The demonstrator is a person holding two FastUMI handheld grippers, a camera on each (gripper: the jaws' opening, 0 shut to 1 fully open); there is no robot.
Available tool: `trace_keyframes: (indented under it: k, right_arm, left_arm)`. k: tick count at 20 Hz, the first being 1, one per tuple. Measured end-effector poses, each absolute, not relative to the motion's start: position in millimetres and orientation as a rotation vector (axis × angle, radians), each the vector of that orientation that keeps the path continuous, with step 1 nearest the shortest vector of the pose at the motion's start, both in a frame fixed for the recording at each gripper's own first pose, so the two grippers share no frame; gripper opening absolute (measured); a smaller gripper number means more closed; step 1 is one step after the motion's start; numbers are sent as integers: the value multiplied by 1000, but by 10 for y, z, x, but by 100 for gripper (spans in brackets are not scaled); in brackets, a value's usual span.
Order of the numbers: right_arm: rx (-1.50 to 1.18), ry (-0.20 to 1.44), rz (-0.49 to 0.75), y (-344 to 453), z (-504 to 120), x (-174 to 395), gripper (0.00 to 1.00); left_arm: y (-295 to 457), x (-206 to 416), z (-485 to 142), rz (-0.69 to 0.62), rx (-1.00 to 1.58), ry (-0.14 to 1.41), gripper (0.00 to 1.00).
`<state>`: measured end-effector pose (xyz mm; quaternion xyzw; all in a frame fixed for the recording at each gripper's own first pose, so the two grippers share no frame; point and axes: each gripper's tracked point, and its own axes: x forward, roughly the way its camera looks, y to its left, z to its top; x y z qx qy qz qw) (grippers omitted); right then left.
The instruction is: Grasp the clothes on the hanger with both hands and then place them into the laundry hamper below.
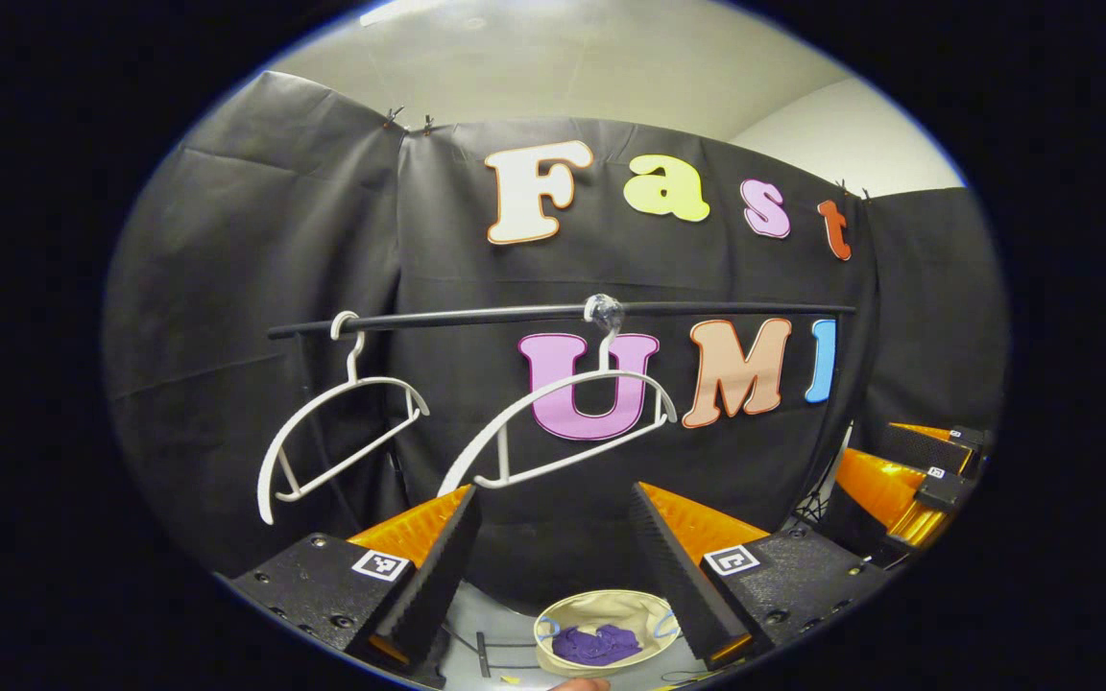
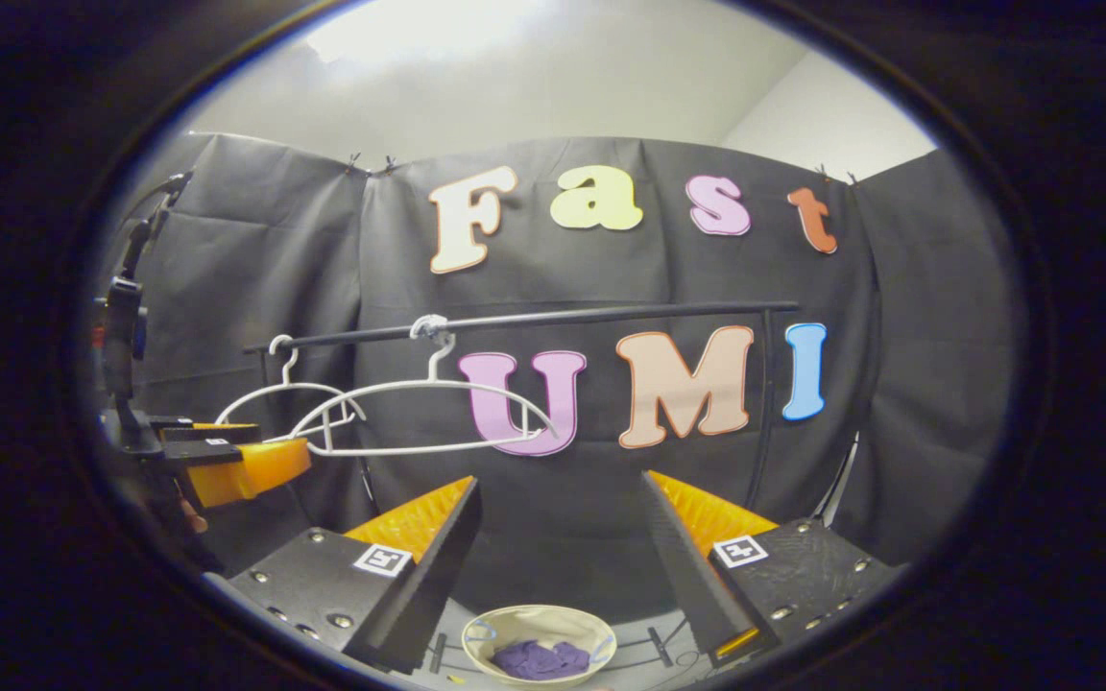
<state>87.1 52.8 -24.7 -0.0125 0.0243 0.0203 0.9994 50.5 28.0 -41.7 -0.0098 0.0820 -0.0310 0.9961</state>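
Low in the left gripper view, crumpled purple clothes (image 1: pixel 596 644) lie inside the round cream laundry hamper (image 1: pixel 601 607) beneath two bare white hangers (image 1: pixel 567 422) on a black rail (image 1: pixel 476 317). Both the left gripper (image 1: pixel 553 537) and the right gripper (image 2: pixel 563 537) are spread wide, holding nothing. The right gripper view adds a black stand (image 2: pixel 121 336) at far left.

Matt black cloth wall (image 1: pixel 255 240), smooth white plastic hangers (image 1: pixel 337 437), soft purple clothes (image 1: pixel 596 643), cream fabric hamper (image 1: pixel 601 607).
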Motion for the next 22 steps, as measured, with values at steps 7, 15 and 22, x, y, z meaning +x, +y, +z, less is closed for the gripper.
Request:
trace_keyframes:
  k: [7,15,22]
  right_arm:
    - [-17,65,43,649,-365,669,93]
    - [2,101,24,681,-464,420,92]
    - [35,102,-29,581,-496,331,98]
  left_arm:
    - [294,381,-472,-114,20,149,98]
    - [136,356,-402,-160,68,100,96]
    - [-136,352,-503,-259,69,132,99]
